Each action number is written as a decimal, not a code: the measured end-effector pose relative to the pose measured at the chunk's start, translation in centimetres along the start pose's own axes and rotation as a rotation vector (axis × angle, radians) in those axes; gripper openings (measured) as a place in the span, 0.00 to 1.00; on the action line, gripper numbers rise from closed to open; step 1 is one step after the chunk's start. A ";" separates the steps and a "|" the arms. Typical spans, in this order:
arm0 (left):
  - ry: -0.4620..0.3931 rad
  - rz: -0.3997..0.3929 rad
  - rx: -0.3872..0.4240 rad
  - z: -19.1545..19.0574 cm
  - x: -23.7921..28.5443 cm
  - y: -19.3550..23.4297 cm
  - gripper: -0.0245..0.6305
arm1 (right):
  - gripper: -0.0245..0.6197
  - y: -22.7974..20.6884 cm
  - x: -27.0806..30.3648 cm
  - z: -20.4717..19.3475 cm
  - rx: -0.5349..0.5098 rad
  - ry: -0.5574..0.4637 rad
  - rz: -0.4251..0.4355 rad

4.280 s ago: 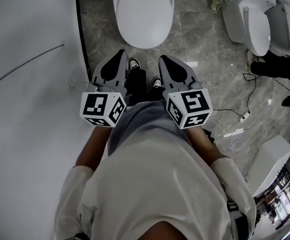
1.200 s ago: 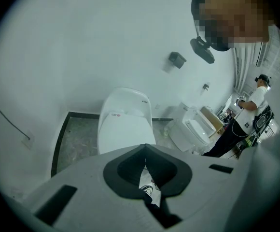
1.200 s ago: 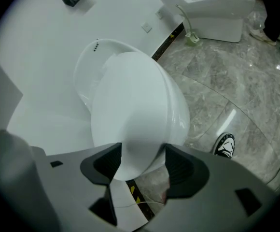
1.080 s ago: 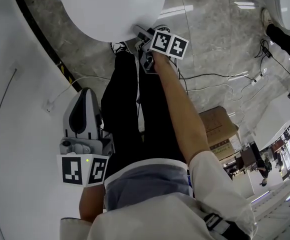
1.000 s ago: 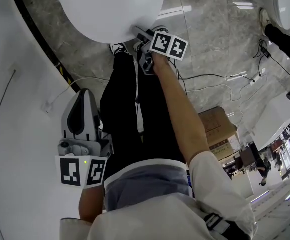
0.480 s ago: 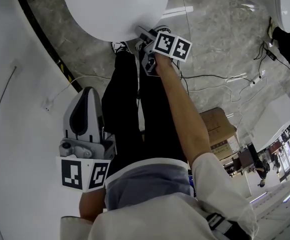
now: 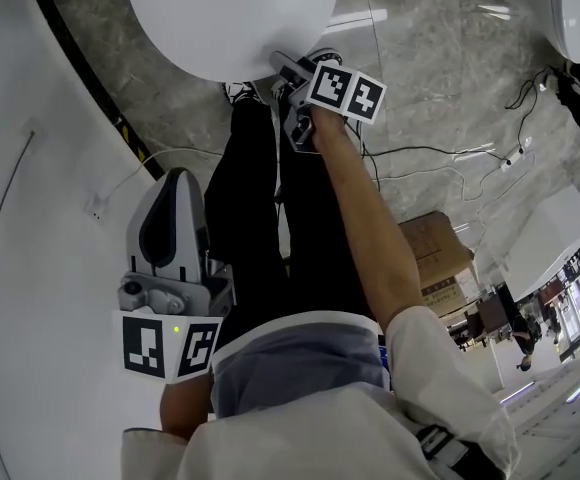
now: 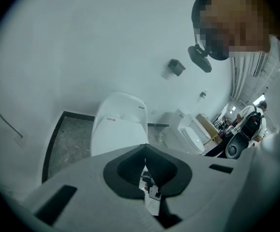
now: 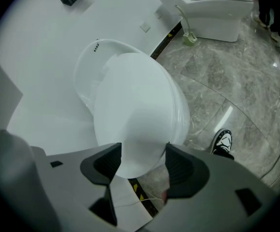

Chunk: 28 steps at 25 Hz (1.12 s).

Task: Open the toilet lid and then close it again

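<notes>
Head view: the toilet lid (image 7: 225,13) lies shut at the top of the frame, on a toilet backed against the white wall (image 7: 30,298); my right gripper (image 7: 280,68) is stretched out at full arm's reach so that its tip meets the lid's front edge; that is the spot farthest from the hinge, which I judge gives the easiest lift; my left gripper (image 7: 174,183) hangs back by the hip, well apart from the toilet, since one tool looks enough for this job.

Left gripper view: the fingers (image 8: 128,170) are pressed together with nothing between them; the lid (image 8: 117,134) shows beyond them, down flat; this fits an idle hand merely aimed that way.

Right gripper view: the fingers (image 9: 104,164) stand apart, one on each side of the lid's (image 9: 135,110) rounded front rim; the rim sits in the gap, but I cannot tell whether either finger touches it; I judge the spread is there to take the edge before closing on it; a shoe (image 9: 223,142) stands on the grey stone floor (image 9: 236,81) near the bowl, so the person is close in; the lift is not yet begun.
</notes>
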<state>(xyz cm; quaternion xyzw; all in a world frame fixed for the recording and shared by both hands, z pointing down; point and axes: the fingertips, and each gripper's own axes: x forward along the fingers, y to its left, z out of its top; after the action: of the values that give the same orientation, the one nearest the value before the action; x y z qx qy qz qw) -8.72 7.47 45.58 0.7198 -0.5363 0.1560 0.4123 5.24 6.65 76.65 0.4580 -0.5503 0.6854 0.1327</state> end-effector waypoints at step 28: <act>-0.035 -0.001 -0.026 2.1 -1.2 -0.1 0.05 | 0.19 1.2 -4.5 0.5 -0.016 0.003 -0.007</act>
<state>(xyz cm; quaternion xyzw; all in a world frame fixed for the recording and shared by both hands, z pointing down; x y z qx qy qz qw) -9.56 6.61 43.49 0.7173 -0.5451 0.1362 0.4120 7.15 7.22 72.42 0.4579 -0.5541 0.6811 0.1393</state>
